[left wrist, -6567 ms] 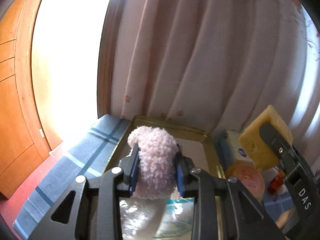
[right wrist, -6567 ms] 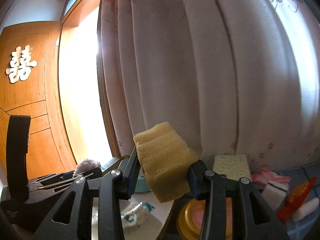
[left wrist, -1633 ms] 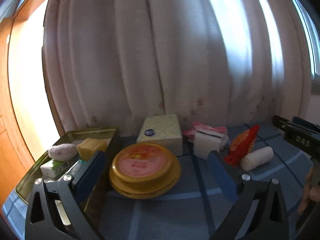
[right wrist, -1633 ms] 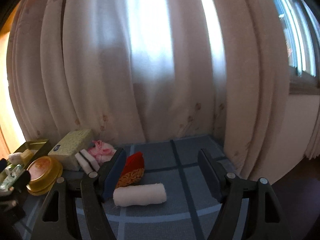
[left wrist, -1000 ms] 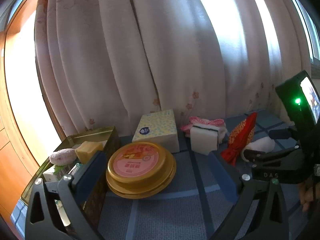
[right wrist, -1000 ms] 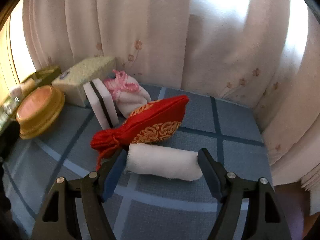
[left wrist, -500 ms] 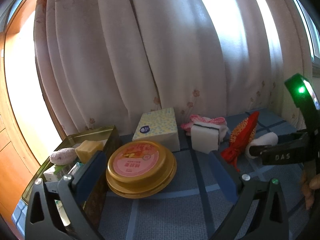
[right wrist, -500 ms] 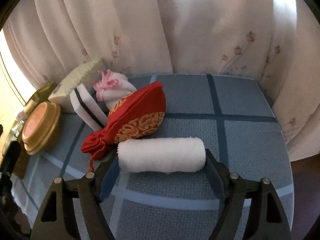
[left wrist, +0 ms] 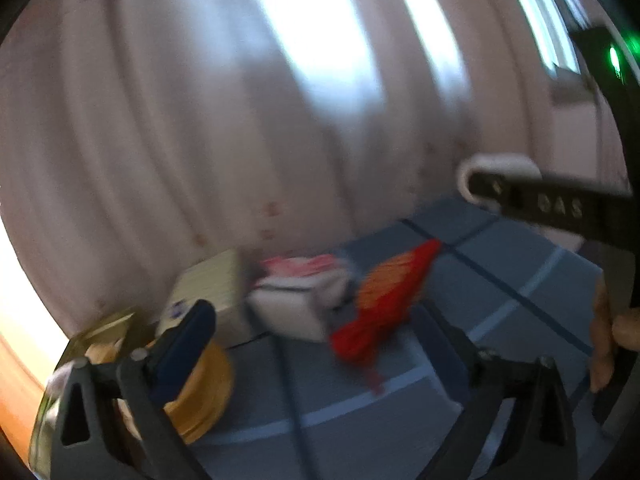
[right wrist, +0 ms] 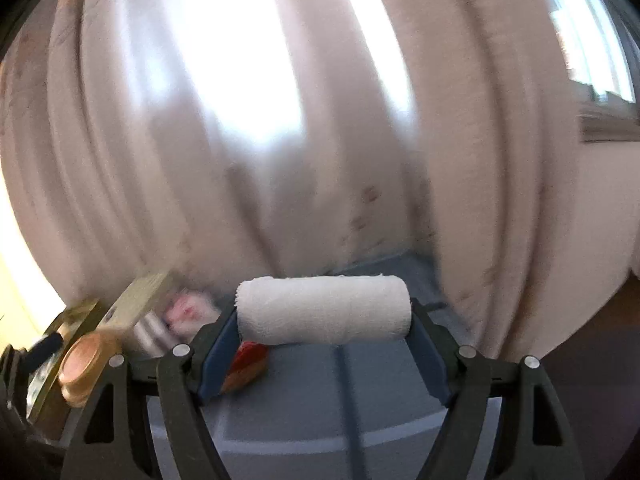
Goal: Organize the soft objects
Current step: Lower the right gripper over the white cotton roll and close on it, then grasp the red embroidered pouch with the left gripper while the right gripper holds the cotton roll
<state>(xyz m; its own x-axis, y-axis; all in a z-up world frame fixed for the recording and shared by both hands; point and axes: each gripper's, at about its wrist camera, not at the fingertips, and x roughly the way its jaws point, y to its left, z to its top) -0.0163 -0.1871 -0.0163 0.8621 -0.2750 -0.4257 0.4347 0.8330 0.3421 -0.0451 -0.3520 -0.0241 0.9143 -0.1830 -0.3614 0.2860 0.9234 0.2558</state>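
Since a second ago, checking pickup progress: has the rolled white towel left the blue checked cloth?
Yes. The rolled white towel is clamped in the right gripper and lifted clear of the blue checked cloth, against the curtain.

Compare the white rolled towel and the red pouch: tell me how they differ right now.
The white rolled towel is lifted off the surface, clamped end to end in the right gripper; the red pouch lies on the blue checked cloth, with no gripper on it. The towel is plain white and cylindrical; the pouch is red with a gold pattern and tapers to a gathered end. Both are soft fabric items.
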